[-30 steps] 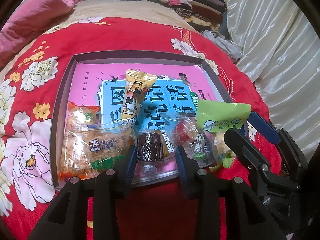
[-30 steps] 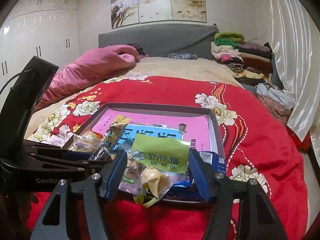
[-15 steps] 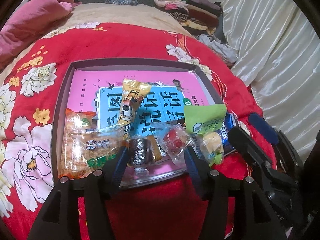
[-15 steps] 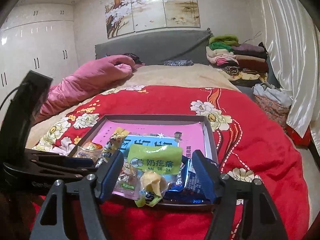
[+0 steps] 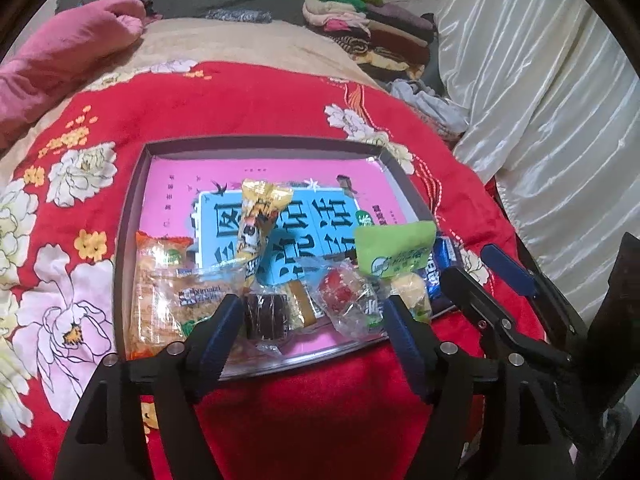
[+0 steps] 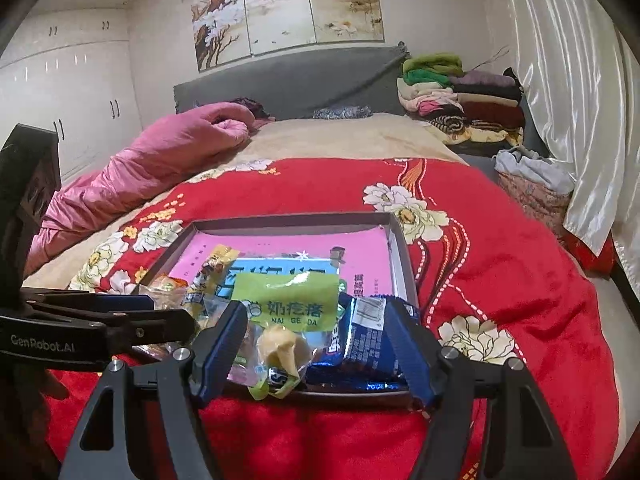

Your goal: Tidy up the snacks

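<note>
Two hand-held grippers hang side by side at the near edge of a shallow box (image 5: 128,216) set on a red floral blanket (image 5: 248,96) spread over a bed. The left gripper (image 5: 310,320) has its blue-padded fingers spread wide with nothing between them; in line with the gap lie a dark brown wrapped cake (image 5: 266,316) and a clear-wrapped red candy (image 5: 344,300). The right gripper (image 6: 316,332) is likewise wide open and grips nothing, its fingers flanking a green-labelled packet (image 6: 286,304) and a blue wrapper (image 6: 366,340) at the box's near right corner; whether the pads brush the wrappers is hard to judge from this angle.

All the snacks sit in a row along the box's near side, on a pink-and-blue printed sheet (image 5: 288,224). At the left are two overlapping clear packs of orange noodle snack (image 5: 176,292). A yellow stick pack (image 5: 258,216) lies behind the cake, pointing toward the far wall of the box.

Beyond the blanket, a pink quilt (image 6: 160,160) is bunched at the left of the bed, folded clothes (image 6: 456,96) are stacked at its head, and a pale curtain (image 6: 568,92) hangs at right.
</note>
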Action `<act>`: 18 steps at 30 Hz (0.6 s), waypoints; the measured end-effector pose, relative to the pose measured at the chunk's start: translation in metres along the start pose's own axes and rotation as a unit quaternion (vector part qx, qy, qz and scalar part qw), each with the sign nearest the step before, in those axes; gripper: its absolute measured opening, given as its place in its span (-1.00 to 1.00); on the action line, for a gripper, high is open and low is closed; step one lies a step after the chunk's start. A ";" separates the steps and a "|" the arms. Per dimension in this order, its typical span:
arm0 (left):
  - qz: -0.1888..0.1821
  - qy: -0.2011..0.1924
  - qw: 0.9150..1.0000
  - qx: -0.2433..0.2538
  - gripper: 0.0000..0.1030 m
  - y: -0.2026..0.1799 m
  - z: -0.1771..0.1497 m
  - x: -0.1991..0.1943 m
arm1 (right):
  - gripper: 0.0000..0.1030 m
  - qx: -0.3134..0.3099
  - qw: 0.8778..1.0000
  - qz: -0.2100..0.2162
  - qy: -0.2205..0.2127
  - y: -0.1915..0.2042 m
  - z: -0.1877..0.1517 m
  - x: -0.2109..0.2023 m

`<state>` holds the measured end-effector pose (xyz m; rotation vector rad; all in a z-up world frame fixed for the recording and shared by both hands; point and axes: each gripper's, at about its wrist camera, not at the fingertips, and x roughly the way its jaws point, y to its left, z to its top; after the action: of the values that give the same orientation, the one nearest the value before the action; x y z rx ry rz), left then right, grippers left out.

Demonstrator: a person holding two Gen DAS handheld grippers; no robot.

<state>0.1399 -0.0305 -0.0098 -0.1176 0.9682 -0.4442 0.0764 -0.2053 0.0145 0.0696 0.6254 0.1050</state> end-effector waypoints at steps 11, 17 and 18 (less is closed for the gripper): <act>0.007 -0.028 1.000 0.002 0.59 -0.007 0.001 -0.023 | 0.58 0.022 0.999 -0.002 -0.027 -0.008 0.007 -0.015; 0.023 -0.032 0.999 -0.009 0.60 -0.005 -0.008 -0.034 | 0.79 0.014 0.999 -0.003 -0.033 -0.001 0.008 -0.030; 0.025 -0.031 0.999 -0.010 0.60 -0.004 -0.010 -0.035 | 0.81 0.012 0.999 -0.002 -0.033 0.000 0.008 -0.032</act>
<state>0.1130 -0.0189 0.0129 -0.1241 0.9129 -0.3837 0.0549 -0.2091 0.0395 0.0946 0.5611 0.0908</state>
